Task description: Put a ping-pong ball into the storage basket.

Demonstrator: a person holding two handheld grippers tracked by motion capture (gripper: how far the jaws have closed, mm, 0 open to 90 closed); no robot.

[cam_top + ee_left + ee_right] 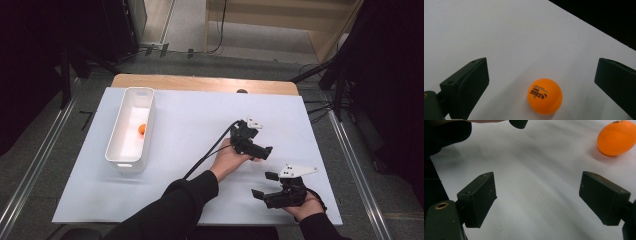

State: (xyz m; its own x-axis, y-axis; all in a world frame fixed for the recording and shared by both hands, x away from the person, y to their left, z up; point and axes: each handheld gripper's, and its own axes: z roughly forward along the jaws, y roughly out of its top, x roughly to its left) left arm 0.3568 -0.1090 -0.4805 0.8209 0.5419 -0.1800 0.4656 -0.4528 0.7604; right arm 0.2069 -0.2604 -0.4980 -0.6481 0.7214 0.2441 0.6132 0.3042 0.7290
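Closest to the person, the right gripper point(265, 187) sits low over the near right part of the white table sheet point(200, 120), jaws spread wide with nothing between them. In the right gripper view its jaws frame bare white surface, and an orange ball point(616, 137) sits past them at the top right, not touching either jaw. A bit further out, the left gripper point(264, 152) is held by the left hand point(231, 159), which reaches across from the lower middle, so both grippers end up on the right half of the table, near each other but apart. Its jaws are also wide open, and in the left gripper view the orange ping-pong ball point(545, 96) rests on the sheet between them, black lettering on it, closer to the camera end and clear of both jaws, so no pinch at all. In the high view I can't make that ball out. Further back on the left there's a long white bin point(131, 129) standing on the sheet, well away from both grippers, with a second orange ball point(142, 129) lying inside it around the middle. Beyond that the wooden table edge point(200, 82) peeks out behind the sheet.
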